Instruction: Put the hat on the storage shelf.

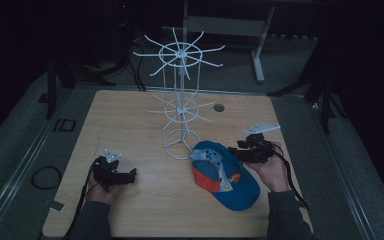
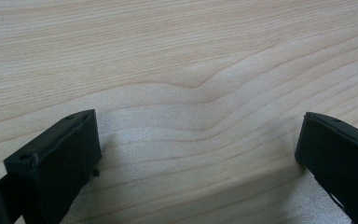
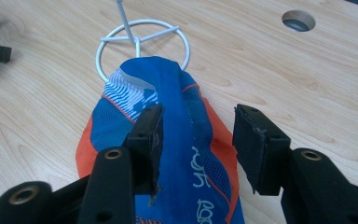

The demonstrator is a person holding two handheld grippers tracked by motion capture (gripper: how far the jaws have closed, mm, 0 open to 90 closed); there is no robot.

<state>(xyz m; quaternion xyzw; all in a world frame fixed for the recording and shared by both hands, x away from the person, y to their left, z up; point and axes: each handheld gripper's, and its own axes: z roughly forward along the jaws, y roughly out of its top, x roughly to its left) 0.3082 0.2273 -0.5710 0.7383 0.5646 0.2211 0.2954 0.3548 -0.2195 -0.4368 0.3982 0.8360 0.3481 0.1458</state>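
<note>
A blue and orange cap [image 1: 225, 175] lies on the wooden table [image 1: 125, 115], right of centre, beside the base ring of a white wire hook rack [image 1: 180, 52]. My right gripper [image 1: 233, 150] hovers at the cap's right side. In the right gripper view it [image 3: 198, 135] is open, its jaws straddling a raised blue fold of the cap [image 3: 177, 93], with a gap still showing on the right. My left gripper [image 1: 132, 176] rests low at the front left. It [image 2: 198, 140] is wide open over bare wood with nothing between the jaws.
The rack's base ring [image 3: 142, 37] touches the far end of the cap. A round cable hole [image 1: 218, 107] sits in the table behind the rack. Dark floor, cables and stand legs surround the table. Bare wood lies between the two grippers.
</note>
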